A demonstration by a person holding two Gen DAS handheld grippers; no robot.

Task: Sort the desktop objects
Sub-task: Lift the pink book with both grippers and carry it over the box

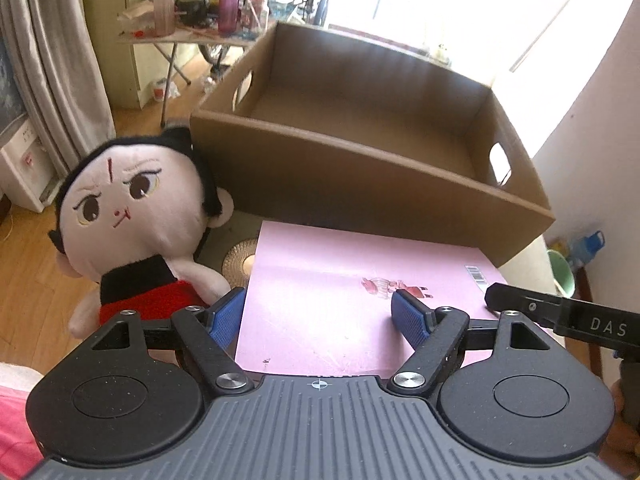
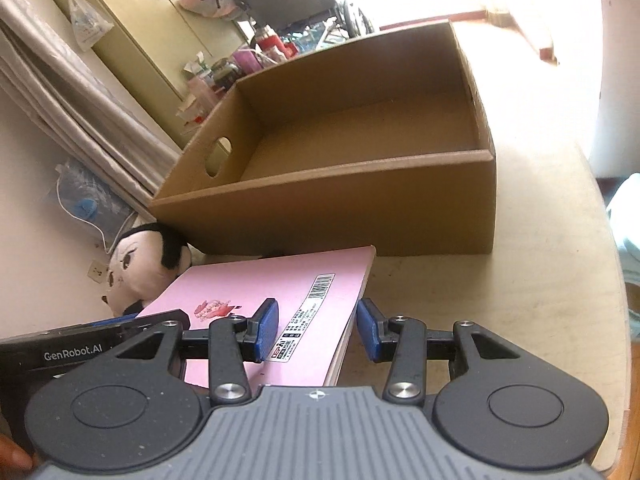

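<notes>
A pink book (image 1: 340,304) lies flat on the round table, in front of an open cardboard box (image 1: 360,184) that holds nothing I can see. A plush doll (image 1: 132,216) with black hair and a red top sits left of the book. My left gripper (image 1: 318,312) is open, its blue pads straddling the book's left edge. My right gripper (image 2: 318,330) is open, its pads straddling the right edge of the book (image 2: 272,292). The box (image 2: 340,208) and the doll (image 2: 140,264) show there too.
A round woven coaster (image 1: 238,264) lies between doll and book. The beige table (image 2: 540,280) has a curved edge at the right. A folding table with bottles and jars (image 1: 212,8) stands far behind. A green cup (image 1: 562,276) is beyond the right table edge.
</notes>
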